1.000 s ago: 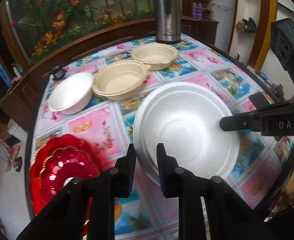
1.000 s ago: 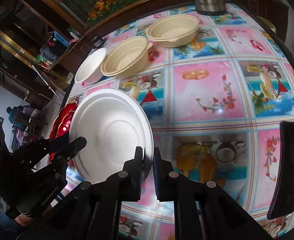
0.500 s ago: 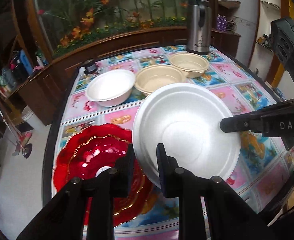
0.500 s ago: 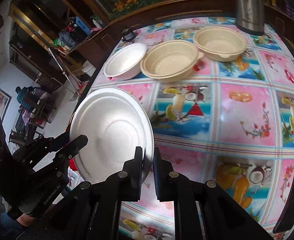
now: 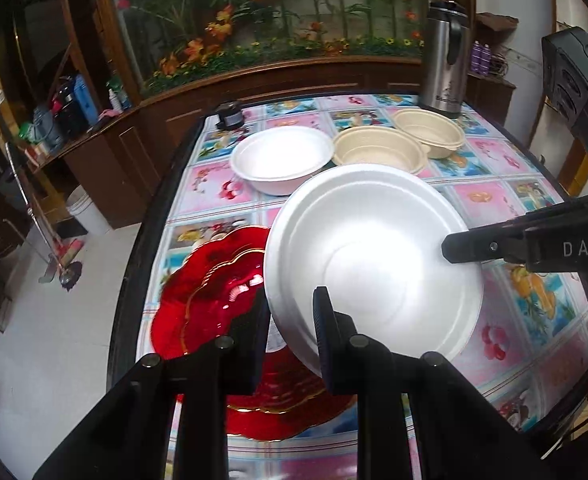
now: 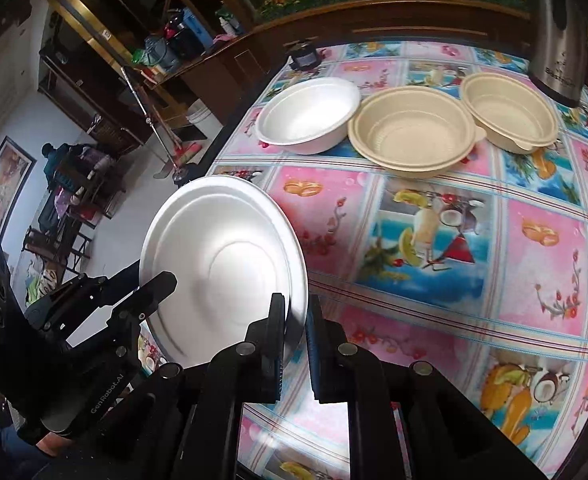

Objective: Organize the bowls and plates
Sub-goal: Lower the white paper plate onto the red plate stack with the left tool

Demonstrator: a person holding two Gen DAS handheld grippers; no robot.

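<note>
Overhead, round foam plate (image 5: 374,256), scalloped glassy red plate (image 5: 210,296)

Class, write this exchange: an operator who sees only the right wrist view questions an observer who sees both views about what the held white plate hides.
Operator: What lies behind the white plate, on its left?
Observer: A red plate with gold trim lies at the table corner, partly covered by the white plate.
Operator: The steel flask's top is cut off for me.
Observer: The steel flask has a black lid and a black handle.
</note>
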